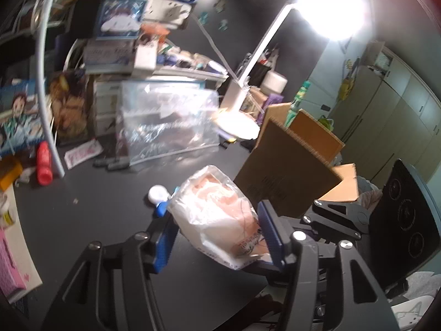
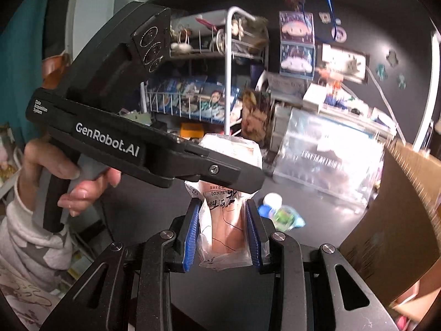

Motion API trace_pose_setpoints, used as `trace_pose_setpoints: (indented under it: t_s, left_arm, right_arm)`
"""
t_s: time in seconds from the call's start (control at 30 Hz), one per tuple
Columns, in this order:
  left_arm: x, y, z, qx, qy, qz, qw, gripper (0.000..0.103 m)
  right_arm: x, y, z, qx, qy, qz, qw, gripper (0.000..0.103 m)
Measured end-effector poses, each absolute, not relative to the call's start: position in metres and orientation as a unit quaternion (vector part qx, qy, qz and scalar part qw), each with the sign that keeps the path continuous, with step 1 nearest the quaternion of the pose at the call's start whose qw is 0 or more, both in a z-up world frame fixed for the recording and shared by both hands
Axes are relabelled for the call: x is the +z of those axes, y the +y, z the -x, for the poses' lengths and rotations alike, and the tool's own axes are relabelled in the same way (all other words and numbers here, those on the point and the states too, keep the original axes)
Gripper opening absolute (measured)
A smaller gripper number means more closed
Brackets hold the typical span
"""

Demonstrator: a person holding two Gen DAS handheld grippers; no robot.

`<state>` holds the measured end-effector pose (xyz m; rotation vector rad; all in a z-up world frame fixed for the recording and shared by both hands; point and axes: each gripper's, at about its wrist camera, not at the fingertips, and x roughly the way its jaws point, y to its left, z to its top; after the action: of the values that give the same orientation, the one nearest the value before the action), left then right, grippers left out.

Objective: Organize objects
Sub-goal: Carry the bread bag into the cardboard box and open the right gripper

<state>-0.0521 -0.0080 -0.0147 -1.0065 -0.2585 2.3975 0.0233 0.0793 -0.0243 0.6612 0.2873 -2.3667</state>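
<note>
A clear plastic bag with a peach-pink item inside (image 1: 220, 209) hangs above the dark table (image 1: 91, 209), held from both ends. My left gripper (image 1: 217, 235) is shut on it, blue pads on either side. My right gripper (image 2: 222, 231) is shut on its other end (image 2: 224, 220). The left gripper's body (image 2: 137, 143) crosses the right wrist view, held by a hand. The right gripper's body (image 1: 358, 215) shows behind the bag in the left wrist view.
An open cardboard box (image 1: 297, 160) stands to the right, also in the right wrist view (image 2: 399, 207). A small blue-and-white toy (image 1: 158, 195) lies on the table. A large clear bag (image 1: 168, 121), a red bottle (image 1: 44, 162), a lit desk lamp (image 1: 256, 77) and cluttered shelves stand behind.
</note>
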Motion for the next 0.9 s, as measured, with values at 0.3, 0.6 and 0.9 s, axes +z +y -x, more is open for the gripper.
trace_pose_setpoints:
  t_s: [0.3,0.6,0.9]
  left_arm:
    - [0.033,0.024,0.067,0.895,-0.066,0.337,0.286,0.040]
    - [0.055,0.079,0.104,0.879,-0.046,0.345,0.327,0.040]
    - [0.050,0.136,0.134,0.855,-0.025,0.371,0.360,0.040]
  right_arm:
    - [0.017,0.105,-0.015,-0.917,0.121,-0.222,0.307,0.026]
    - [0.044,0.155,0.002,-0.932,0.097,-0.226,0.265,0.026]
    - [0.045,0.215,0.015,-0.936,0.040,-0.256,0.238,0.026]
